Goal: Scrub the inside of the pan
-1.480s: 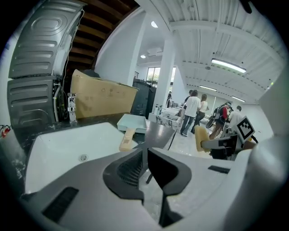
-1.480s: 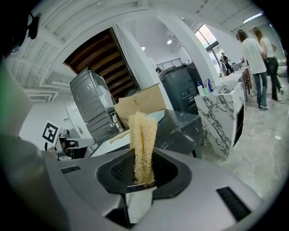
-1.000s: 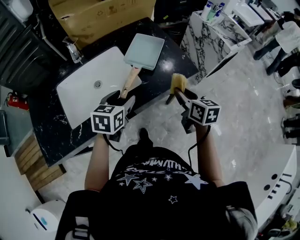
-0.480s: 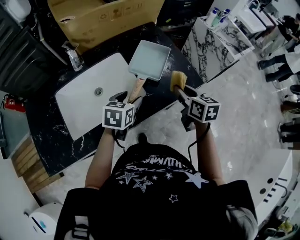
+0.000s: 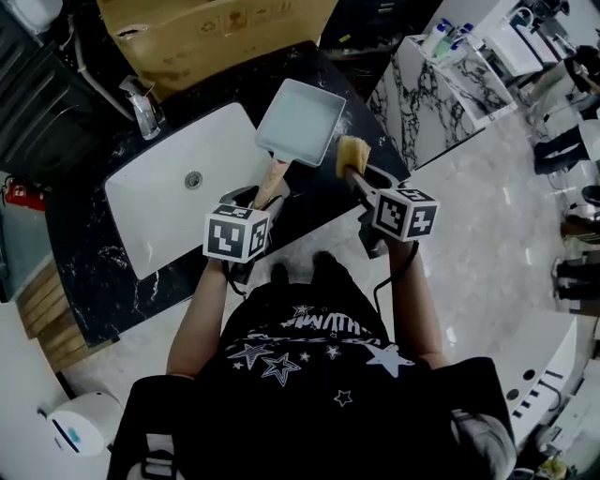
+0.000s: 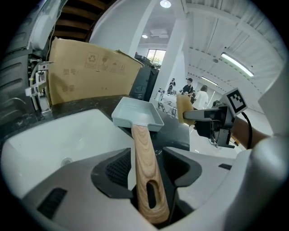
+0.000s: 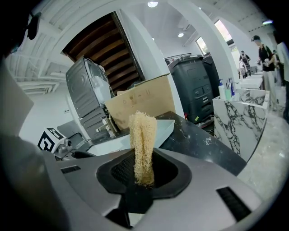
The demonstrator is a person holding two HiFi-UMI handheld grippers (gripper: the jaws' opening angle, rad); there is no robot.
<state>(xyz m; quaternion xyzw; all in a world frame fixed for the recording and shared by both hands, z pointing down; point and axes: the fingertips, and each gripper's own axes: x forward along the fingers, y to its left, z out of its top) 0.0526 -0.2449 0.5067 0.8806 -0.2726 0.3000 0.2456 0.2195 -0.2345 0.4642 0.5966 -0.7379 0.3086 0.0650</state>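
Head view first: the pale square pan point(image 5: 302, 120) lies on the dark marbled worktop point(image 5: 103, 253) at the right edge of the white sink point(image 5: 178, 202), its wooden handle point(image 5: 273, 175) pointing back toward the person. The left hand-held gripper point(image 5: 255, 195) is right on that handle, and the left gripper view confirms it: the handle point(image 6: 145, 171) runs up between the two jaws to the pan point(image 6: 135, 115). The jaws have just been closing in, yet a sliver of gap shows on each side, so the pads are not pressing on the wood. Over on the right, the right hand-held gripper point(image 5: 361, 183) is clamped on a yellow loofah scrubber point(image 5: 351, 155), which hangs just beside the pan's right rim, outside the pan. The right gripper view shows the scrubber point(image 7: 143, 135) standing upright, pinched at its base between the jaws point(image 7: 144, 167). A faucet point(image 5: 139, 105) and a cardboard box point(image 5: 216, 28) sit behind the sink.
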